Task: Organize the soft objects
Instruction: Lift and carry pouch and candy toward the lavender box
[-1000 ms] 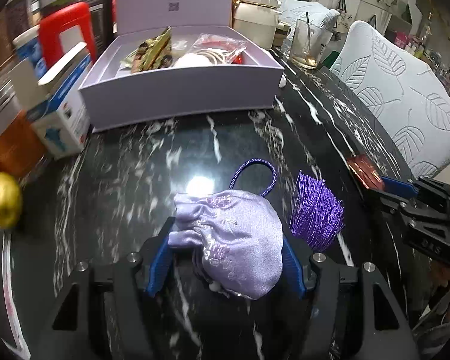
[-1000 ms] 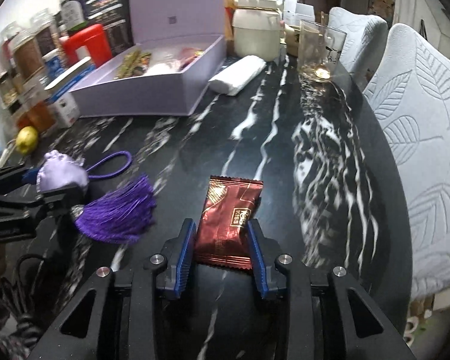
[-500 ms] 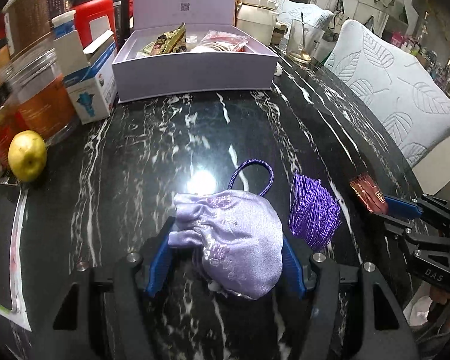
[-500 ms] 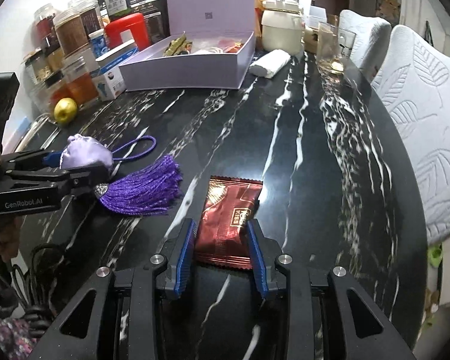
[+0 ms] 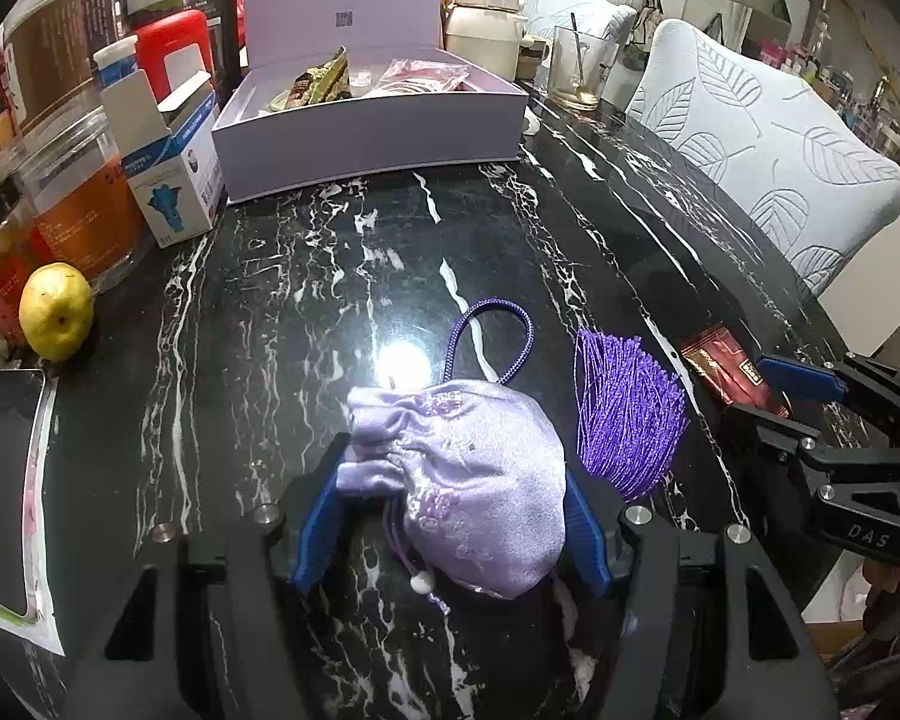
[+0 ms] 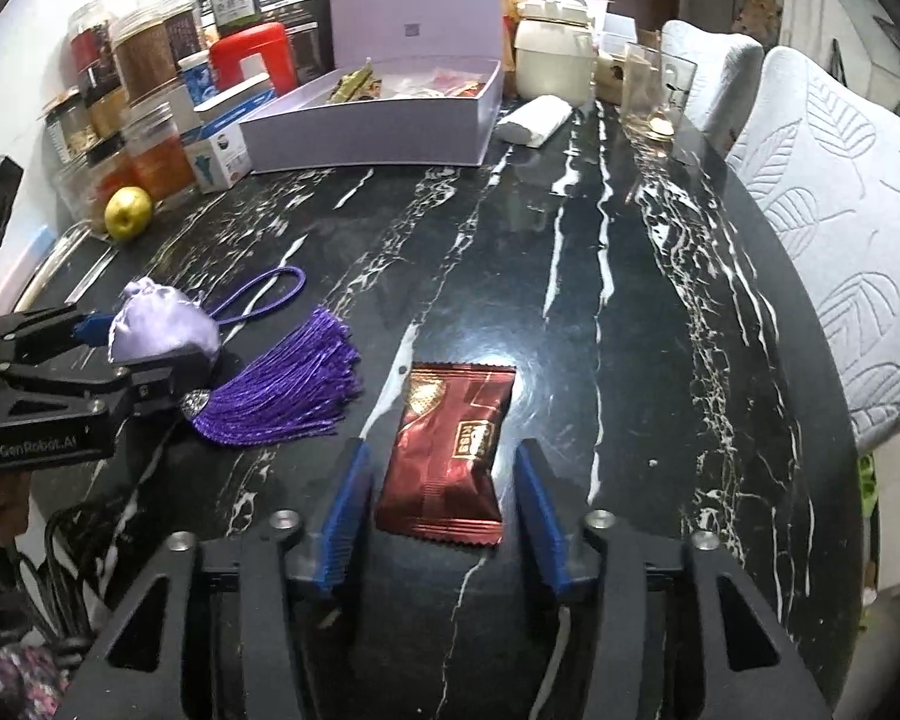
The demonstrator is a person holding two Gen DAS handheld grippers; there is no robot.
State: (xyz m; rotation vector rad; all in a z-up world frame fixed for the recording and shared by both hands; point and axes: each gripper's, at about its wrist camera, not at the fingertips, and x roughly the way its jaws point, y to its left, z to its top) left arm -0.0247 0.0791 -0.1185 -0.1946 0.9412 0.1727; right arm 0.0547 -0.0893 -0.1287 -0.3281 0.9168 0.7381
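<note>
My left hand-held gripper [image 5: 450,516] clamps the lilac pouch [image 5: 468,480] on the desk [image 6: 630,300]; my right hand-held gripper [image 6: 444,510], jaws just opened, straddles the red packet [image 6: 450,456] lying loose. I judge both remain unsorted, well short of the lilac box [image 6: 378,126].

The red wrapper [image 6: 447,456] lying between the right gripper's [image 6: 444,510] parted jaws bears a small gold panel reading "Kiss". Left of those jaws, the black body of the left gripper [image 6: 42,420] carries the white lettering "GenRobot.AI". Seen from the left wrist, the right gripper [image 5: 810,420], to the right of the jaws, shows "DAS". Ahead of the jaws, the raised lid of the lavender box [image 5: 342,0] has a small QR code; print above it is too faint to read.
</note>
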